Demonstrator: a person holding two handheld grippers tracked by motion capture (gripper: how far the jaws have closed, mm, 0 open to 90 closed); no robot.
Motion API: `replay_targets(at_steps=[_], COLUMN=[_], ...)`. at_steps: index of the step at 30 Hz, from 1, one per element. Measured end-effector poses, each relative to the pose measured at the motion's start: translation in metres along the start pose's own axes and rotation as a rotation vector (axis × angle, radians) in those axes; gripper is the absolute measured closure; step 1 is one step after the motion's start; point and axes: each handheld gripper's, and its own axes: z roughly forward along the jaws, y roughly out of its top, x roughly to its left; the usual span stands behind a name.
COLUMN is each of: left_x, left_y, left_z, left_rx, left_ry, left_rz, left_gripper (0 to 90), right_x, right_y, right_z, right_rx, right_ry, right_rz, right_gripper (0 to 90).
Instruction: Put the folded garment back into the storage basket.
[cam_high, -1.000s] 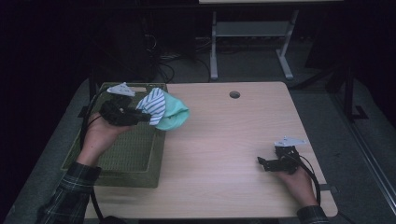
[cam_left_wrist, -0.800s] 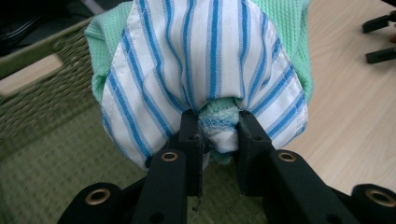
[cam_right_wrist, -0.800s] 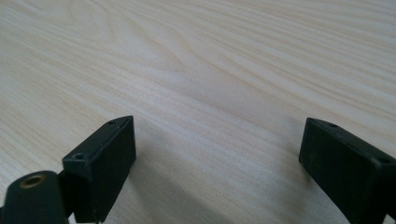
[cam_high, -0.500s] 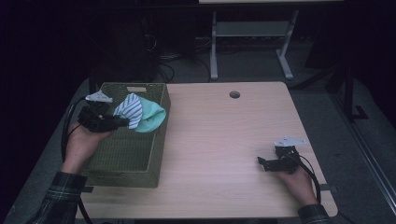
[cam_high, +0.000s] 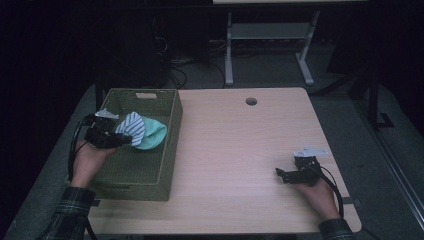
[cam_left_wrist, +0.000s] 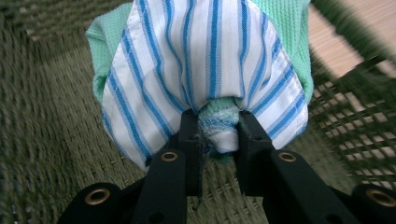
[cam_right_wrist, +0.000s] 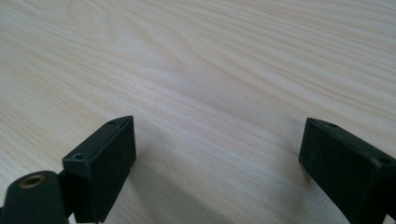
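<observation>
Viewing from above, the left gripper (cam_high: 116, 141) is seen over the green basket (cam_high: 170, 150), with a bundled cloth (cam_high: 142, 132) pinched in its fingers; the right gripper (cam_high: 285, 175) is rested on the counter (cam_high: 240, 150), well apart. In the left gripper view, the fingers (cam_left_wrist: 191, 135) are clamped narrowly on the striped-and-green cloth (cam_left_wrist: 210, 60) above the basket floor (cam_left_wrist: 46, 116). In the right gripper view, the fingers (cam_right_wrist: 105, 158) are spread wide, nothing held, over bare counter (cam_right_wrist: 210, 70).

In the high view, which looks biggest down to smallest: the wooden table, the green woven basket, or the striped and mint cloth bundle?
1. Light wooden table
2. Green woven basket
3. Striped and mint cloth bundle, held over the basket, so slightly nearer the camera, yet clearly smallest.
</observation>
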Motion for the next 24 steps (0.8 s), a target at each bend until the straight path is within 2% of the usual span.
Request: replay_targets(at_steps=[10, 17, 18, 20, 24], left_x=[0.006, 0.007, 0.007, 0.008, 0.008], left_y=[-0.010, -0.013, -0.013, -0.013, -0.014], left_z=[0.038, 0.046, 0.046, 0.046, 0.046], left_rx=[0.078, 0.115, 0.116, 0.109, 0.096], left_ry=[0.001, -0.005, 0.000, -0.001, -0.002], left_rz=[-0.019, -0.019, -0.012, -0.023, -0.026], left_gripper=[73.9, 72.0, 70.8, 66.4, 53.0], right_x=[0.000, 0.000, 0.000, 0.000, 0.000], right_y=[0.000, 0.000, 0.000, 0.000, 0.000], right_z=[0.000, 0.000, 0.000, 0.000, 0.000], right_rx=[-0.001, -0.001, -0.001, -0.001, -0.001], right_ry=[0.000, 0.000, 0.000, 0.000, 0.000], right_rz=[0.003, 0.003, 0.003, 0.003, 0.003], right_gripper=[10.4, 10.4, 10.5, 10.4, 10.4])
